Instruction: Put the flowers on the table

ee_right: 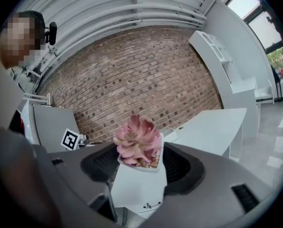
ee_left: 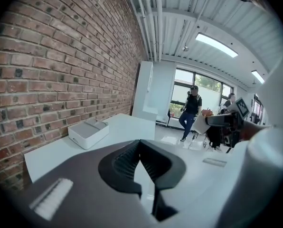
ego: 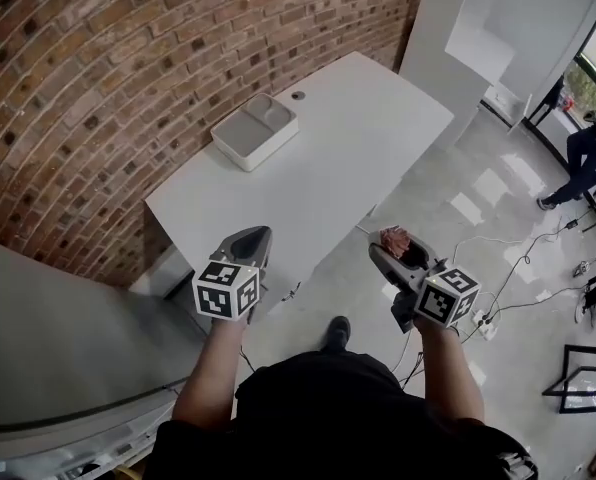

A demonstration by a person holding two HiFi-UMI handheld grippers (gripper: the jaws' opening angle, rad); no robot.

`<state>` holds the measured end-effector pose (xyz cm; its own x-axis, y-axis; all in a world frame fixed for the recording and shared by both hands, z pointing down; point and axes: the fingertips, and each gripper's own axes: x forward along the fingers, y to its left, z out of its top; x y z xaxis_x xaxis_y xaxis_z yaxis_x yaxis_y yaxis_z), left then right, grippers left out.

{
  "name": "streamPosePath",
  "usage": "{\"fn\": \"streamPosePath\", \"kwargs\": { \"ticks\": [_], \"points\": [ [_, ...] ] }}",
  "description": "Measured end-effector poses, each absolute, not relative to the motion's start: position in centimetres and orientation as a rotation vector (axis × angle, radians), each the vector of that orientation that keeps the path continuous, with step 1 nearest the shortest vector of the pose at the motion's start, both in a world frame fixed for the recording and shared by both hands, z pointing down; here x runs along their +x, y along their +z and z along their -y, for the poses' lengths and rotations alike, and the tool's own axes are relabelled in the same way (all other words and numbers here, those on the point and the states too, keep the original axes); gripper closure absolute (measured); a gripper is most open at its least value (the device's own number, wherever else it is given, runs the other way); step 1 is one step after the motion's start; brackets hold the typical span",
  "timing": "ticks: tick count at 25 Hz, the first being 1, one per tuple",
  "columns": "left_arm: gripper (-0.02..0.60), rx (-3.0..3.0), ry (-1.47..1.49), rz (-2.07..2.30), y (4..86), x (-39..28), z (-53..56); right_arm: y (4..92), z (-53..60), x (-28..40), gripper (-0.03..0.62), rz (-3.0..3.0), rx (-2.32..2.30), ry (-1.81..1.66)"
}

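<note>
A pink succulent in a small white pot sits between the jaws of my right gripper, which is shut on the pot. In the head view the flower and the right gripper hang over the floor, just off the near right edge of the white table. My left gripper hovers over the table's near edge, shut and holding nothing; its pads meet at the tips. The left gripper's marker cube shows to the flower's left.
A white lidded box stands on the table by the brick wall. A grey counter lies at my left. Cables and a power strip lie on the floor at right. A person stands far right near the windows.
</note>
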<state>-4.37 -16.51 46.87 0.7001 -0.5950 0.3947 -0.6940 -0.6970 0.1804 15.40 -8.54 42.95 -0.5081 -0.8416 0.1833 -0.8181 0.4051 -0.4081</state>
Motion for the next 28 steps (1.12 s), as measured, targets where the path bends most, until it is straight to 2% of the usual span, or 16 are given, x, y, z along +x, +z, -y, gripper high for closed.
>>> {"fn": "streamPosePath", "kwargs": {
  "ticks": [5, 11, 28],
  "points": [
    [0.571, 2.592, 0.469, 1.038, 46.4, -0.1, 18.5, 43.8, 11.0, 19.6, 0.324, -2.604, -1.483, -0.745],
    [0.571, 2.547, 0.468, 1.089, 46.8, 1.1, 20.0, 43.6, 13.9, 22.5, 0.324, -2.614, -1.457, -0.742],
    [0.571, 2.522, 0.390, 1.074, 47.8, -3.1, 30.5, 43.9, 24.1, 17.8, 0.324, -2.660, -1.475, -0.772]
  ]
}}
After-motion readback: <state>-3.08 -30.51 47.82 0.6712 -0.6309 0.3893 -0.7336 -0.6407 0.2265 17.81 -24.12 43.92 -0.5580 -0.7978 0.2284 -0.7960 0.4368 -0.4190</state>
